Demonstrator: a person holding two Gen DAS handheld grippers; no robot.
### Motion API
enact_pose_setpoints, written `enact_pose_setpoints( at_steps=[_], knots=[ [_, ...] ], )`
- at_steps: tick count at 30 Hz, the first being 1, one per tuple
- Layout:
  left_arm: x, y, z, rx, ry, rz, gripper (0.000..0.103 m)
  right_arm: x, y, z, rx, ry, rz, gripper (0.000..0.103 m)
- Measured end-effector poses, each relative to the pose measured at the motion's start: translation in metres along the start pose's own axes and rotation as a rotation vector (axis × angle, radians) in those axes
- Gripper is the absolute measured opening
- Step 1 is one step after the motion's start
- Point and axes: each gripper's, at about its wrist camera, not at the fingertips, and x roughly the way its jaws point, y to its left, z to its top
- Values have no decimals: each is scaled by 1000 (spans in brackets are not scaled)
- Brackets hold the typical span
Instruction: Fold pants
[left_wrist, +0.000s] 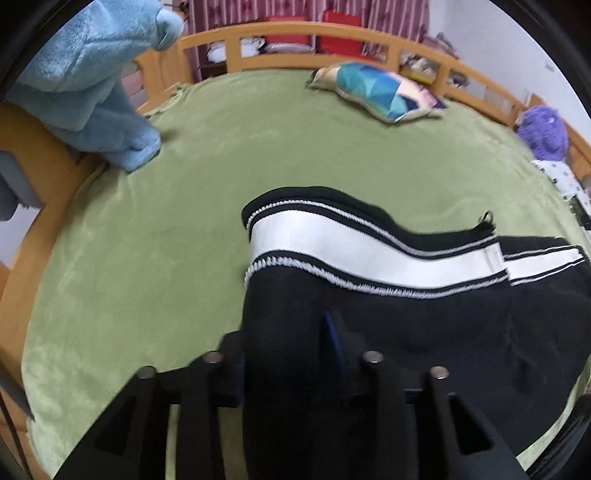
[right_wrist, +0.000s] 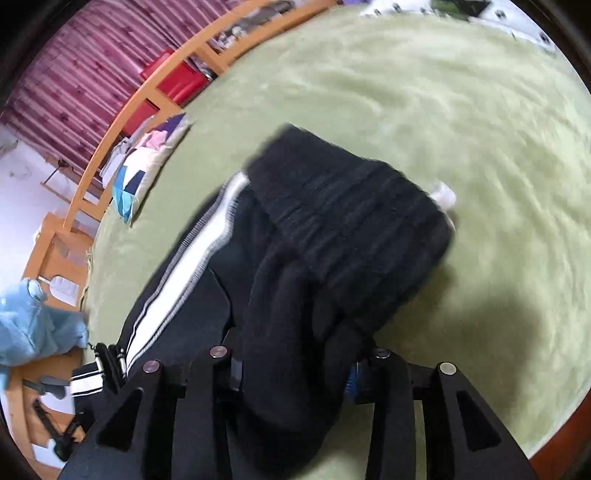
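Black pants (left_wrist: 406, 325) with a broad white side stripe (left_wrist: 369, 254) lie partly on the green bed cover (left_wrist: 166, 229). My left gripper (left_wrist: 288, 354) is shut on the black fabric near the leg end, the cloth bunched between its fingers. In the right wrist view the pants (right_wrist: 332, 236) hang lifted, ribbed waistband (right_wrist: 362, 218) upward, white stripe (right_wrist: 192, 266) at left. My right gripper (right_wrist: 295, 365) is shut on a thick fold of the black fabric.
A light blue towel (left_wrist: 96, 77) hangs over the wooden bed rail (left_wrist: 295, 31) at left. A colourful pillow (left_wrist: 380, 90) lies at the far side, a purple plush (left_wrist: 543, 129) at right. The green cover (right_wrist: 443, 110) spreads beyond the pants.
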Motion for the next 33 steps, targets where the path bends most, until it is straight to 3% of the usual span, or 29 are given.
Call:
enact_pose_setpoints(
  at_steps=[2, 5, 7, 10, 13, 16, 22, 26, 28, 30, 32, 33],
  knots=[
    [-3, 3, -5, -15, 11, -12, 49, -19, 6, -11, -70, -30, -91, 40],
    [-16, 6, -20, -36, -8, -32, 63, -45, 19, -21, -166, -91, -159, 41],
    [-25, 1, -34, -21, -18, -56, 65, -66, 33, -30, -236, -143, -191, 41],
    [-28, -10, -63, -10, 1, -89, 70, -84, 74, -45, -371, -190, -193, 42],
    [-19, -18, -91, 14, 40, -27, 69, -84, 114, -62, -460, -199, -132, 47],
    [-31, -28, -112, 63, 20, 48, 70, -66, 155, -89, -546, -154, -49, 48],
    [-74, -4, -124, -15, -9, -9, 70, -2, 225, -144, -629, 37, 173, 48],
    [-84, 19, -130, -92, -3, -42, 70, 44, 264, -187, -664, 143, 223, 48],
    [-88, 29, -134, -132, 0, -63, 70, 67, 273, -197, -666, 206, 202, 46],
    [-90, 34, -138, -153, 2, -78, 70, 88, 276, -208, -653, 270, 188, 40],
    [-87, 39, -137, -169, 5, -83, 70, 79, 275, -216, -702, 220, 186, 27],
    [-87, 41, -137, -176, 5, -87, 70, 72, 274, -215, -717, 213, 225, 21]
  ],
)
